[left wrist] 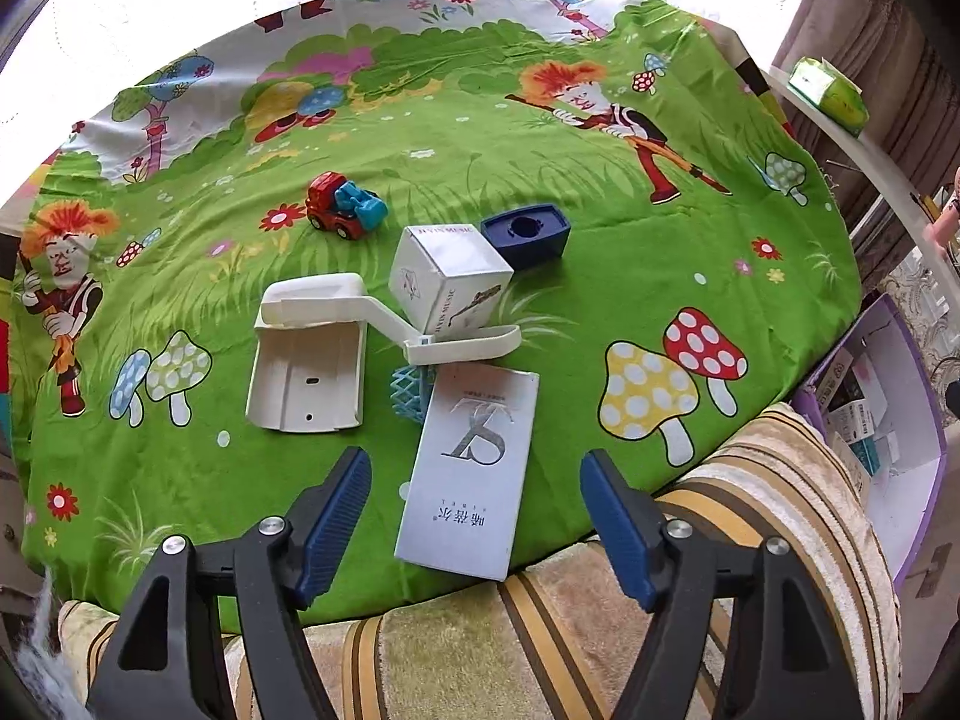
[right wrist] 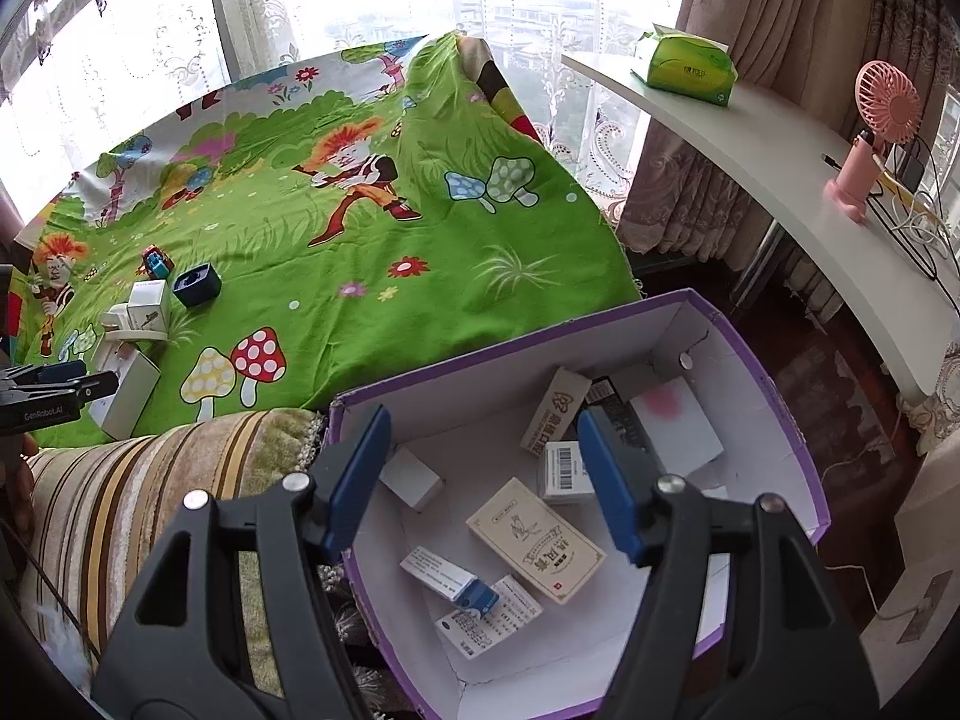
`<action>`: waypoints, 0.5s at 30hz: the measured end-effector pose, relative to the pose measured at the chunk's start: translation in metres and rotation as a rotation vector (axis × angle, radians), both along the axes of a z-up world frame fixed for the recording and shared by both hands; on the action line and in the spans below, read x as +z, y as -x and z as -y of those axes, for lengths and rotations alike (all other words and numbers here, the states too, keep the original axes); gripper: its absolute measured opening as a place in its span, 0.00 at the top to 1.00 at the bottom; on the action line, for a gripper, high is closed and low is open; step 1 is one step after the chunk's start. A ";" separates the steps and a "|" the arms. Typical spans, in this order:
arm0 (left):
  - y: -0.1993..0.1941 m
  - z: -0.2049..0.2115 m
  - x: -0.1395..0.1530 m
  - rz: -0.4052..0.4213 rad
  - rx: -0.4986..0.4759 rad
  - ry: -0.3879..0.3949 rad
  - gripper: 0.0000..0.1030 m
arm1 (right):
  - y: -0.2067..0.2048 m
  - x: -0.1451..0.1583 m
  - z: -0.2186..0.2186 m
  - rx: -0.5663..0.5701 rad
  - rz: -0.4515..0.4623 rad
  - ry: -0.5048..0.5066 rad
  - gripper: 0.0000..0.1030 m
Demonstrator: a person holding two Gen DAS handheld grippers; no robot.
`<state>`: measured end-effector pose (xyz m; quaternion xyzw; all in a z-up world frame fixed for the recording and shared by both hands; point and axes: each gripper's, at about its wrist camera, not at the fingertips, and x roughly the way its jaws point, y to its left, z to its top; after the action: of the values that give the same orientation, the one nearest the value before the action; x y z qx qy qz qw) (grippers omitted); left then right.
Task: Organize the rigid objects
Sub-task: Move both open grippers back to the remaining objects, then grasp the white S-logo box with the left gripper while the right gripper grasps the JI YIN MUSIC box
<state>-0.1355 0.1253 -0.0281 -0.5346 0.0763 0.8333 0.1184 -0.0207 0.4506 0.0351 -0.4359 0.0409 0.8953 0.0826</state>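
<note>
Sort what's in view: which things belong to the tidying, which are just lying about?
Job: flat grey box, white cube box, toy truck, navy tray, white plastic holder, purple bin.
Lying about: tissue pack, pink fan.

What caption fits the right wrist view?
Open right hand-held gripper above the purple box of small cartons.

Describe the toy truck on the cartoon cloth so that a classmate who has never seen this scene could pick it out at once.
Start at the green cartoon cloth and find the cluster of boxes near its middle. Behind the white cube box, towards the window, stands the toy truck alone. It is the only thing with wheels, red with a blue back.
</note>
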 end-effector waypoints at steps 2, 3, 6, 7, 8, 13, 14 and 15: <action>0.002 0.001 -0.009 0.030 0.005 -0.005 0.29 | 0.002 0.000 0.006 0.015 0.001 0.001 0.32; 0.003 0.001 -0.012 0.042 0.003 -0.010 0.29 | 0.003 -0.001 0.009 0.021 0.003 0.002 0.32; 0.004 0.001 -0.020 0.067 -0.006 -0.025 0.30 | 0.006 -0.003 0.019 0.044 0.008 0.008 0.32; 0.004 0.002 -0.022 0.073 -0.005 -0.035 0.35 | 0.007 -0.003 0.023 0.052 0.008 0.009 0.32; 0.004 0.003 -0.023 0.080 -0.002 -0.046 0.39 | 0.007 -0.002 0.026 0.061 0.007 0.010 0.32; 0.002 0.010 -0.021 0.091 -0.006 -0.130 0.57 | 0.012 -0.001 0.046 0.110 0.005 0.009 0.32; 0.001 0.012 -0.018 0.090 -0.012 -0.152 0.57 | 0.013 -0.001 0.049 0.117 0.004 0.012 0.32; 0.000 0.013 -0.017 0.091 -0.017 -0.170 0.57 | 0.014 -0.001 0.051 0.123 0.004 0.015 0.32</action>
<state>-0.1359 0.1120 -0.0448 -0.5593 0.0043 0.8105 0.1739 -0.0343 0.3994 0.0341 -0.4399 0.0205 0.8975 0.0241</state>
